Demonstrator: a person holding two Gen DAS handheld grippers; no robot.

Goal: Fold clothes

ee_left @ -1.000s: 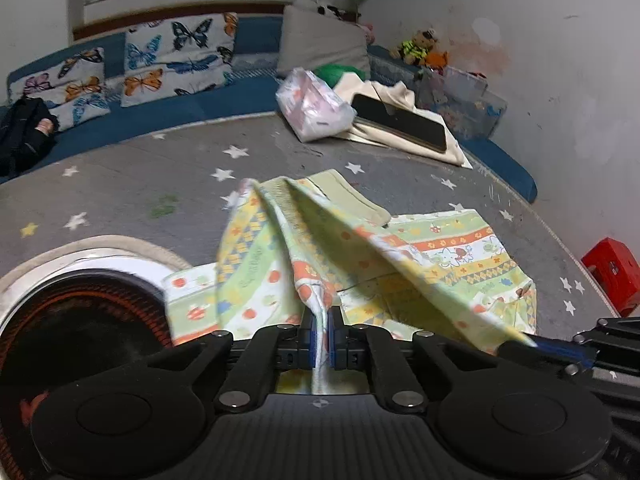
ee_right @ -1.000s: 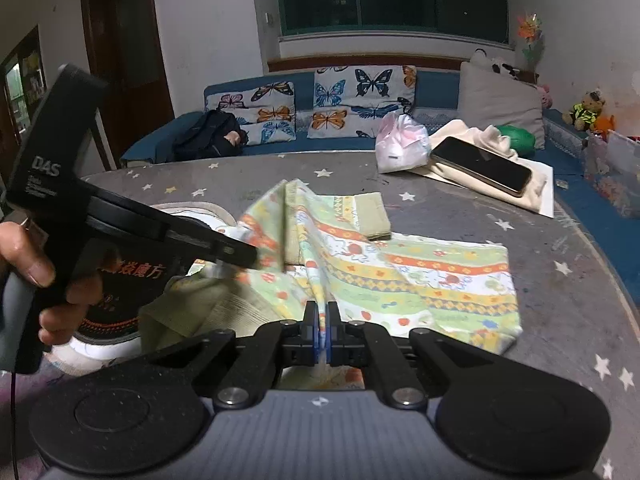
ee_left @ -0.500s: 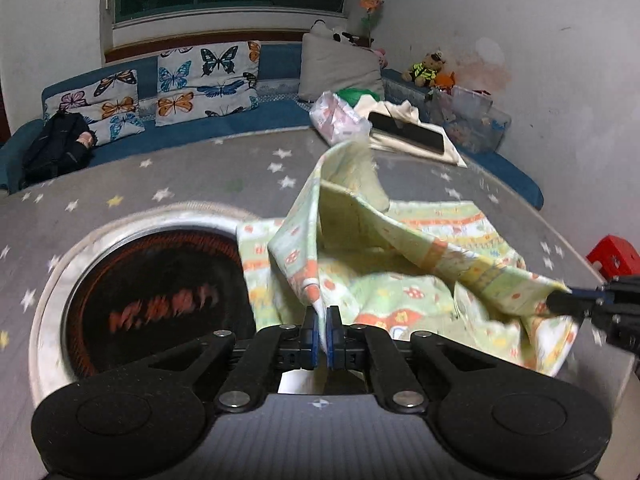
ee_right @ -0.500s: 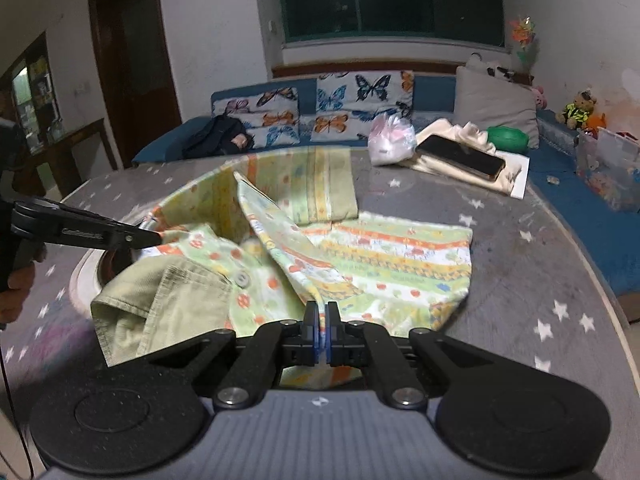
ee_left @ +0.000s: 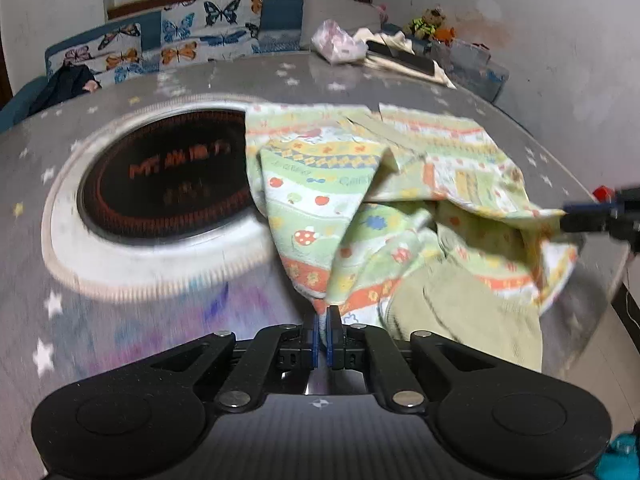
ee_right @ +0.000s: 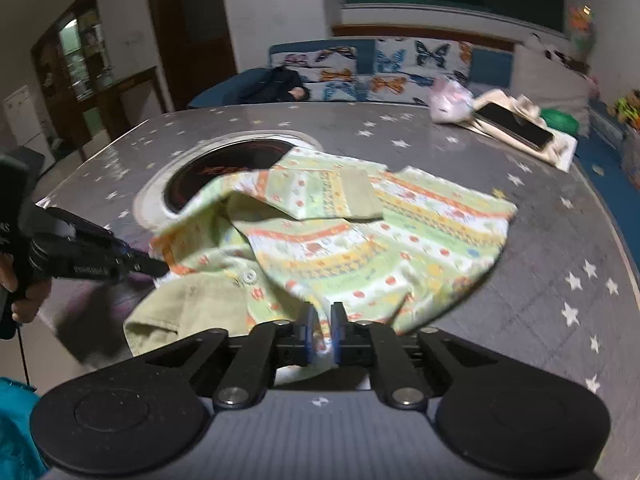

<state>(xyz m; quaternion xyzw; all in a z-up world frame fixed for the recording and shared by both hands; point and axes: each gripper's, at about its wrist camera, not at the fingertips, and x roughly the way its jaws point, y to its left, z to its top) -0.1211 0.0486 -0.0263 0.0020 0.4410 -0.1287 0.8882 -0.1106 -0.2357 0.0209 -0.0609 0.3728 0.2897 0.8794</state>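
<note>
Between both jaws, shirt (ee_left: 360, 208) fabric

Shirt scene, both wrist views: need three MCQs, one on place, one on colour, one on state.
1. Where does the phone lie?
A. on the floor
B. on a cream cloth
C. in a drawer

2. What colour is the plain collar of the shirt?
A. olive green
B. blue
C. red

3. What state is the left gripper in?
A. open, above the shirt
B. shut on nothing
C. shut on the shirt

Key: 1 B, the right wrist view shows the dark phone flat on the cream cloth. 2 A, the collar is unpatterned olive beside the printed fabric. 3 C, in the left wrist view the jaws pinch a fold of the shirt between them.
</note>
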